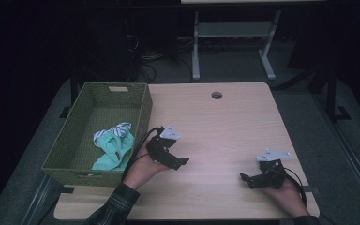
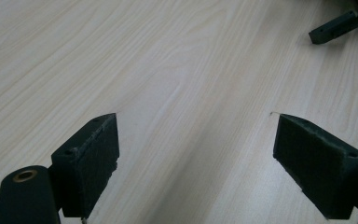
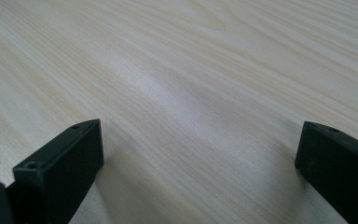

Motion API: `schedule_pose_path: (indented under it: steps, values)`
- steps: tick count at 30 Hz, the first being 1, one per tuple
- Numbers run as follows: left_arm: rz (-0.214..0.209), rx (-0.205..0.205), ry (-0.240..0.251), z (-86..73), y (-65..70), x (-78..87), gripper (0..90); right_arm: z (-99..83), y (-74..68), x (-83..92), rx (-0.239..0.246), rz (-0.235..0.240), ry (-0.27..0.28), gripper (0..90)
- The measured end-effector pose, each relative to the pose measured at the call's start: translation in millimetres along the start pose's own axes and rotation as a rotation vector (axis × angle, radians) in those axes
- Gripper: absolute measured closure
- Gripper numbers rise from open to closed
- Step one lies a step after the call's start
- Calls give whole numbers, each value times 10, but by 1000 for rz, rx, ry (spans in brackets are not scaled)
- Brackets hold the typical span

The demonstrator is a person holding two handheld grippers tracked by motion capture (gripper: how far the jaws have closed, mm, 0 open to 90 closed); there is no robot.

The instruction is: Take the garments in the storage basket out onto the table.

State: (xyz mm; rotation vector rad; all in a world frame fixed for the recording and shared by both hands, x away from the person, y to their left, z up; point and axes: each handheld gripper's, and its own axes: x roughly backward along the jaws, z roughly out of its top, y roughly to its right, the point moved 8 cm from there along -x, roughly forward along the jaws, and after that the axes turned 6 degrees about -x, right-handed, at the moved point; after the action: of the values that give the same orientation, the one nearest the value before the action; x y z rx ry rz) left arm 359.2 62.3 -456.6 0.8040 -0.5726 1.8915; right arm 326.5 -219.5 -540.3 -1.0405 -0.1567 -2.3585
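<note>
A green woven basket (image 1: 143,110) stands at the table's left side, holding mint-green and striped cloth items (image 1: 114,145). My left gripper (image 1: 180,161) rests low over the wooden table (image 1: 225,126) just right of the basket, jaws spread wide with nothing between them (image 2: 196,135). My right gripper (image 1: 244,179) sits near the front right edge, also open and empty (image 3: 200,144), pointing left. In the left gripper view the tip of the other gripper (image 2: 338,25) lies at the top right.
A round cable hole (image 1: 216,95) is near the table's far edge. Beyond the table stand a white desk frame (image 1: 234,42) and cables on a dark floor. Bare wood lies between the two grippers.
</note>
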Motion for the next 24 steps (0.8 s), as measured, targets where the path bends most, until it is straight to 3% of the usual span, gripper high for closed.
schedule_pose_path:
  steps: [7, 24]
  values:
    - [-3, -22, -6, 52, -31, 31, 138, 0, 0, 0, 0, 0, 0, 5]
    - [-1, -17, 29, 132, -173, 223, 144, 0, 1, 0, 1, 0, -1, 5]
